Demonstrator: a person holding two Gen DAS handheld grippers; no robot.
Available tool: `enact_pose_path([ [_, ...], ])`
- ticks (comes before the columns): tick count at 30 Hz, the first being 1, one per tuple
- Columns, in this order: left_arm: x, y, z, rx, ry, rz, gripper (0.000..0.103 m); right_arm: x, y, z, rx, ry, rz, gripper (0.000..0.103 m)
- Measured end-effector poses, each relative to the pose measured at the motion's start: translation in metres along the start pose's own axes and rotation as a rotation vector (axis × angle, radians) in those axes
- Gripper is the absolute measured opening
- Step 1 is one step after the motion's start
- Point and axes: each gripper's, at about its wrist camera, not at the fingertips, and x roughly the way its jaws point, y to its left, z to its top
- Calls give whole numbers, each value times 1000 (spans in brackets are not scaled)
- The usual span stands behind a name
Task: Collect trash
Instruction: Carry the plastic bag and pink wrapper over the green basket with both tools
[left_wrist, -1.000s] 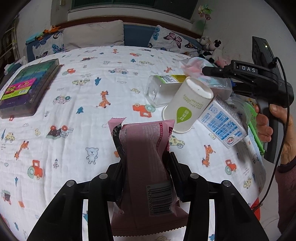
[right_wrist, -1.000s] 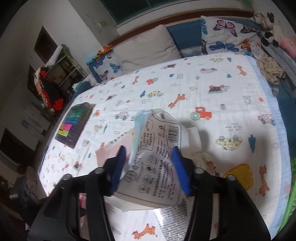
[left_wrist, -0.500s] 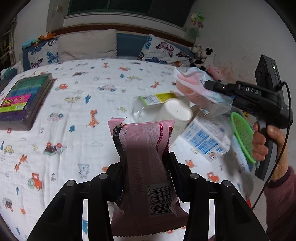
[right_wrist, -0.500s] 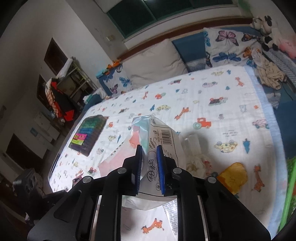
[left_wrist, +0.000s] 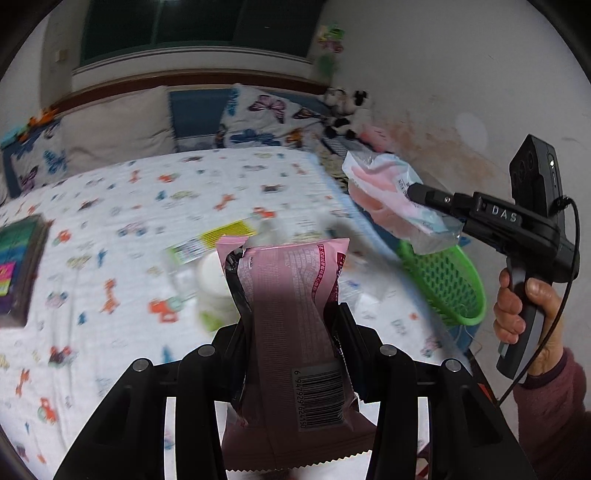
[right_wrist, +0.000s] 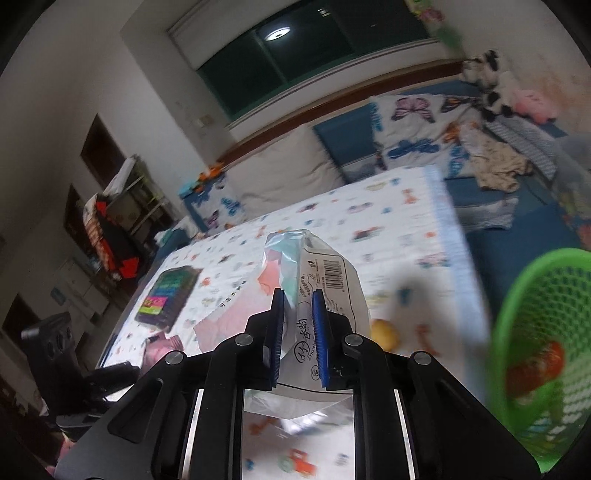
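"DAS" on right tool (left_wrist: 417, 192) body; barcode 6947929624150 on pink wrapper (left_wrist: 295, 314); clear bag (right_wrist: 325, 280) print unreadable.

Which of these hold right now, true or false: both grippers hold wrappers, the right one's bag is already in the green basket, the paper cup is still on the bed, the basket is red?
1. Both grippers hold wrappers. True: the left gripper clamps a pink wrapper, the right gripper a clear bag.
2. The clear bag lies in the green basket. False: it is held in the air, short of the basket.
3. The paper cup is on the bed. True.
4. The basket is red. False: it is green.
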Motion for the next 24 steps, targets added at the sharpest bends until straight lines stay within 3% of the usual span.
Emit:
enact_pose_path([
  [13,53,-99,29,127,54,-156,43,-71,-100,-32,118,-42,-191,16],
  [24,94,-165,51,201,98,-225,43,-104,-157,-59,209,-48,-310,19],
])
